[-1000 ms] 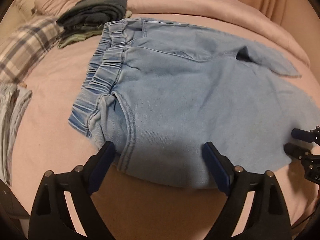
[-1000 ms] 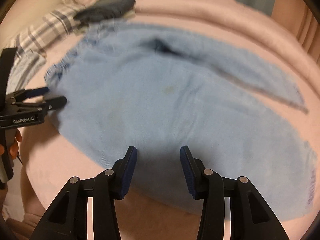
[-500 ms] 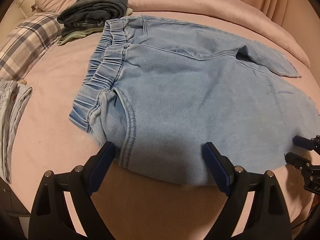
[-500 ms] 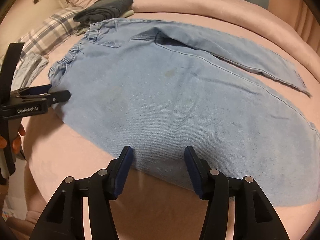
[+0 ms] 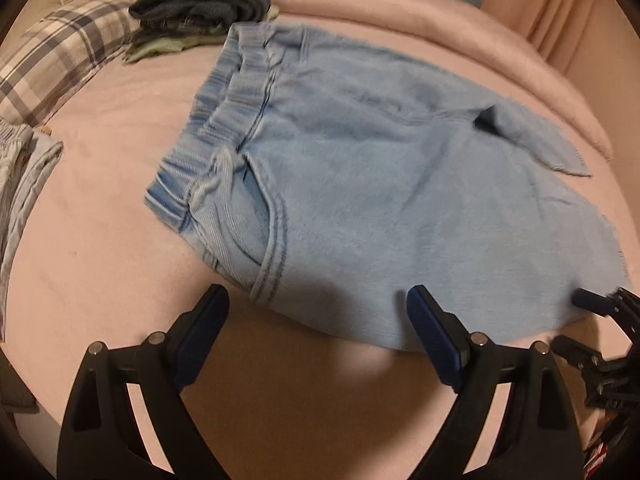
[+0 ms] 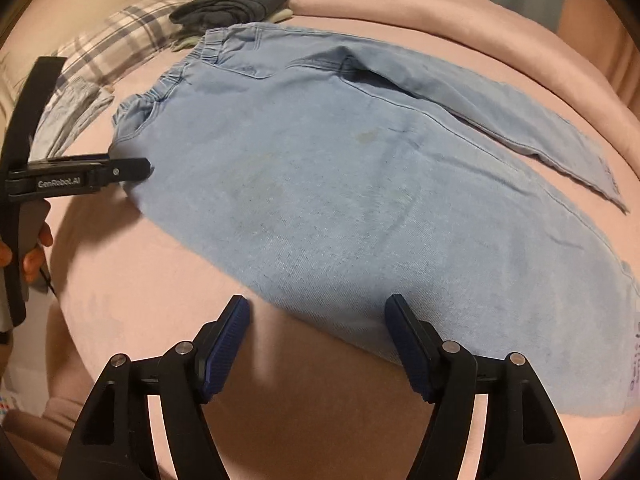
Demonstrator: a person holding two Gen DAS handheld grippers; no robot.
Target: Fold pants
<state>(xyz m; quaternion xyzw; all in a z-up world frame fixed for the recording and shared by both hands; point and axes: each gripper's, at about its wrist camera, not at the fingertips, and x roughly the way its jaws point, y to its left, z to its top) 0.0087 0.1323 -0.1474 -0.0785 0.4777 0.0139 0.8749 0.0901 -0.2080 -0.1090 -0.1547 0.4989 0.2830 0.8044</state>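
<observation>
Light blue denim pants (image 5: 380, 200) lie spread flat on a pink bed, elastic waistband (image 5: 224, 120) to the left and both legs running right (image 6: 500, 208). My left gripper (image 5: 318, 332) is open and empty, hovering just short of the pants' near edge by the hip pocket seam. It also shows from the side in the right wrist view (image 6: 144, 170). My right gripper (image 6: 318, 340) is open and empty, just short of the near leg's edge; its tips show in the left wrist view (image 5: 580, 324).
A stack of dark folded clothes (image 5: 204, 4) sits beyond the waistband. A plaid pillow (image 5: 56, 64) and folded pale garments (image 5: 20, 184) lie at the left. A rolled pink duvet (image 6: 440, 12) runs along the back.
Both grippers have drawn back slightly from the pants' near edge. The right gripper has opened wider. The pants lie as before.
</observation>
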